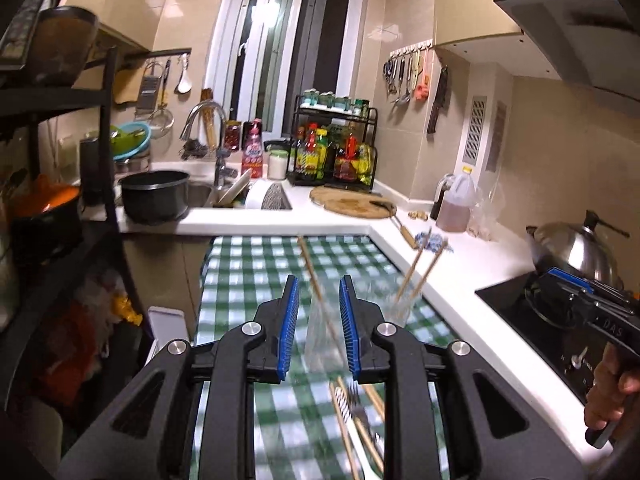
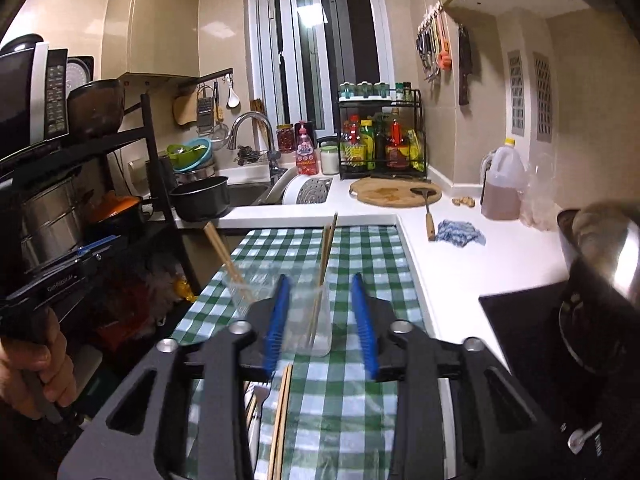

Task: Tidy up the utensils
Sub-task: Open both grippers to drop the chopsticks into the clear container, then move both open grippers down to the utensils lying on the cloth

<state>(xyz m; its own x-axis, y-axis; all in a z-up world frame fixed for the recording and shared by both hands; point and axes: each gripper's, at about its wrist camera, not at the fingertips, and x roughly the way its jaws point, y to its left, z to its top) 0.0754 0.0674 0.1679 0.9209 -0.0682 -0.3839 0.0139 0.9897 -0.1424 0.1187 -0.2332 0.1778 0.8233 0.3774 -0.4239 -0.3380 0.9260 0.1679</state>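
Now both wide: left tool (image 1: 319,330) straddling a chopstick glass (image 1: 322,336), right tool (image 2: 323,326) straddling another (image 2: 316,322); loose chopsticks (image 2: 281,420) near, on checkered bench (image 2: 360,248).

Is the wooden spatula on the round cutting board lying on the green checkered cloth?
No, the wooden spatula rests on the round cutting board and the white counter, off the checkered cloth.
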